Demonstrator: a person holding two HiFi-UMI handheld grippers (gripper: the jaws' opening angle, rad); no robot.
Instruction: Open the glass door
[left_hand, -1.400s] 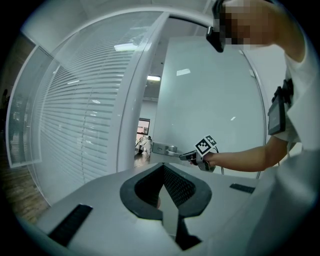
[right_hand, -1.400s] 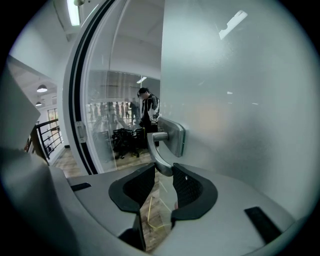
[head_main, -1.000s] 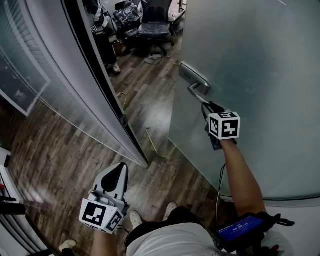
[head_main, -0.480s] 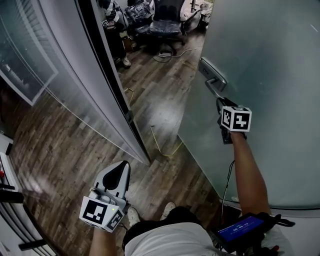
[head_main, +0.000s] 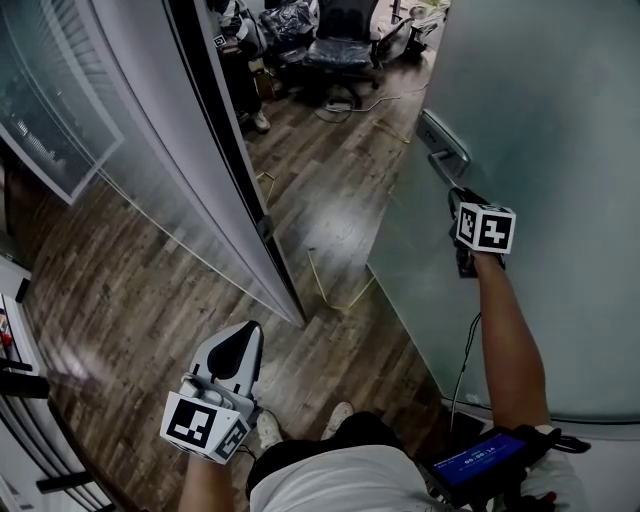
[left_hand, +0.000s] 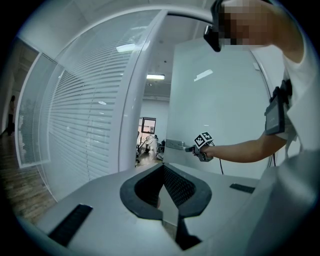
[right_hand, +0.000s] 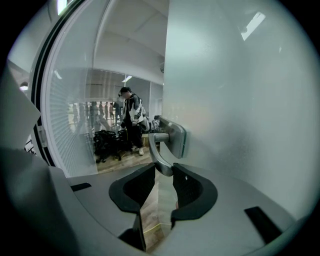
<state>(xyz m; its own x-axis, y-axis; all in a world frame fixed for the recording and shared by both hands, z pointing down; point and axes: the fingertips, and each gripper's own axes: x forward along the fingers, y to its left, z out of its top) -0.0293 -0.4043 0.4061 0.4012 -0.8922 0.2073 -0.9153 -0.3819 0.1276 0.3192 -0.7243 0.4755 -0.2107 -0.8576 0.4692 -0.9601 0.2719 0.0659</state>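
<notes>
in the head view a frosted glass partition (head_main: 150, 170) with a black frame runs from ten o'clock down toward the centre, with slatted blinds faintly visible behind it. at seven o'clock the left gripper (head_main: 236, 345) hangs over the wood-plank floor (head_main: 330, 200), well apart from the door. in the left gripper view its dark pads meet at their far tips with nothing between them. at twelve o'clock, beyond the opening, stands a black office chair (head_main: 335, 45). the glass door (head_main: 550, 130) fills the view from one to four o'clock. it is a tall frosted pane, pale grey-green and smooth, with no frame along the edge that shows, and soft ceiling-light reflections lie on it. it stands swung away from the partition, and a wedge of floor shows between its free edge and the black frame. near that edge, at about two o'clock, sits the door handle (head_main: 443, 150), a brushed silver lever on a rectangular silver plate. the right gripper (head_main: 462, 200) reaches up to it from four o'clock at the end of a bare forearm. in the right gripper view the lever curves out from its plate and its end lies between the two pads, which are closed against it on either side and held partly spread by its width. a lit blue screen (head_main: 480, 458) sits at five o'clock beside that arm.
</notes>
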